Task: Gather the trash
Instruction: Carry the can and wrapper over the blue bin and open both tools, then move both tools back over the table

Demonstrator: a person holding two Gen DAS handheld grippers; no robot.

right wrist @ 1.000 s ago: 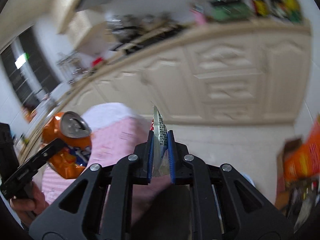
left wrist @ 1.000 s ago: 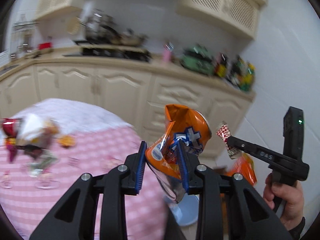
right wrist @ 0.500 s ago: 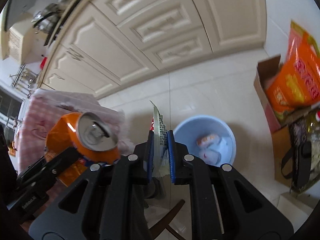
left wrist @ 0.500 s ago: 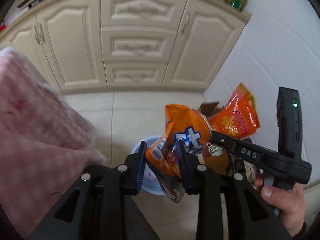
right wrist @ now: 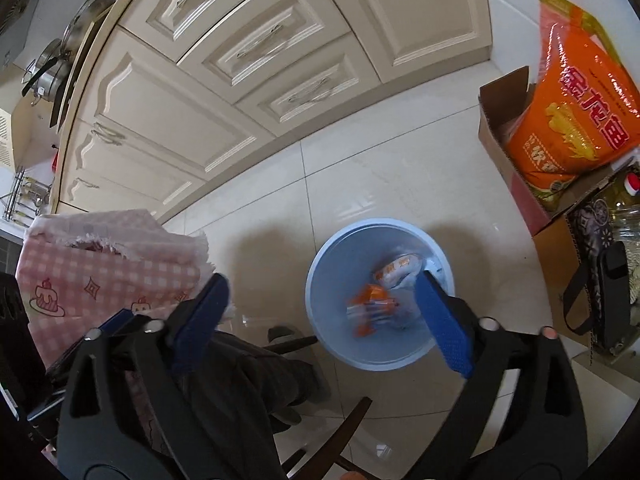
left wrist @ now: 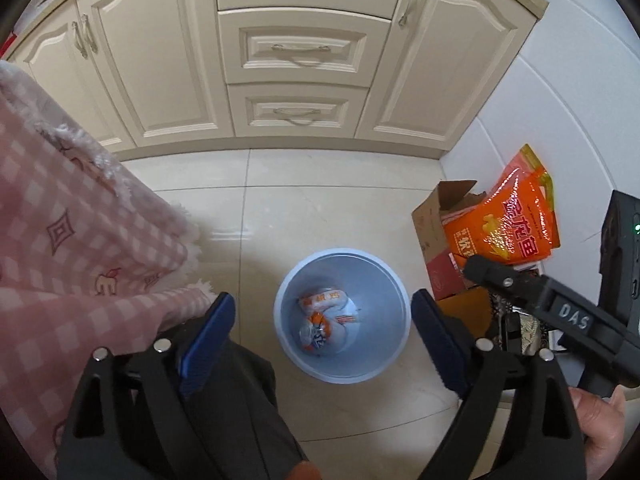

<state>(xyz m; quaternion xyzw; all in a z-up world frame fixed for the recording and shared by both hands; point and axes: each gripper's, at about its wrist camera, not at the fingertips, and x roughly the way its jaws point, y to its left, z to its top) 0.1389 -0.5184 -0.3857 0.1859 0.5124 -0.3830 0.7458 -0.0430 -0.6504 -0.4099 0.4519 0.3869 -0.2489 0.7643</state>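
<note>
You are holding both grippers over the light-blue bin on the floor tiles, jaws pointing steeply down. The left gripper and right gripper have just been opening; both sets of jaws are now standing wide apart with nothing between them. The crushed orange can is lying on its side at the bin's bottom, directly below the left jaws, its silver top facing lower left. White-and-orange wrappers are lying beside it.
</note>
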